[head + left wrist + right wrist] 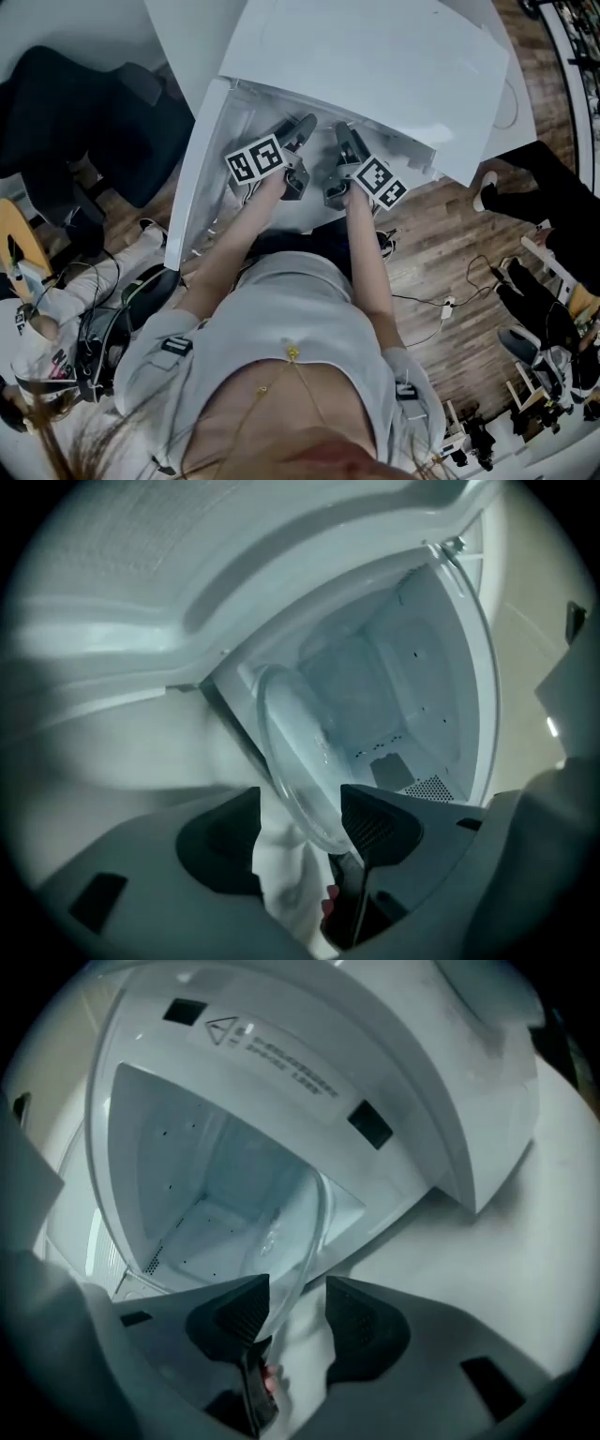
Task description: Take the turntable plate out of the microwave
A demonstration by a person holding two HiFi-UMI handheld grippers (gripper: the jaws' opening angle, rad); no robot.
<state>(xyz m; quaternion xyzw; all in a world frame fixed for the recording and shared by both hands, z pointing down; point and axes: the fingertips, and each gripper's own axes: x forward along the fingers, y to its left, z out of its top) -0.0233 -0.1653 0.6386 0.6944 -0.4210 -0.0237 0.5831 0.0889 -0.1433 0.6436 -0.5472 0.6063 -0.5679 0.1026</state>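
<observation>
The clear glass turntable plate (298, 747) lies at the mouth of the white microwave (375, 56), with the empty cavity (394, 686) behind it. My left gripper (300, 803) is open; the plate's near rim sits between its jaws, against one pad and clear of the other. In the right gripper view the same plate (281, 1232) runs edge-on between the jaws of my right gripper (297, 1290), which is open with a gap on one side. From the head view both grippers reach side by side into the opening, left (298, 133) and right (345, 142); the plate is hidden there.
The microwave stands on a white table (487, 1269), its door (192, 178) swung open at the left. A label strip (272, 1049) marks the cavity's frame. Around me are a wooden floor (450, 253), a dark chair (84, 112), cables, and another person's legs (534, 187).
</observation>
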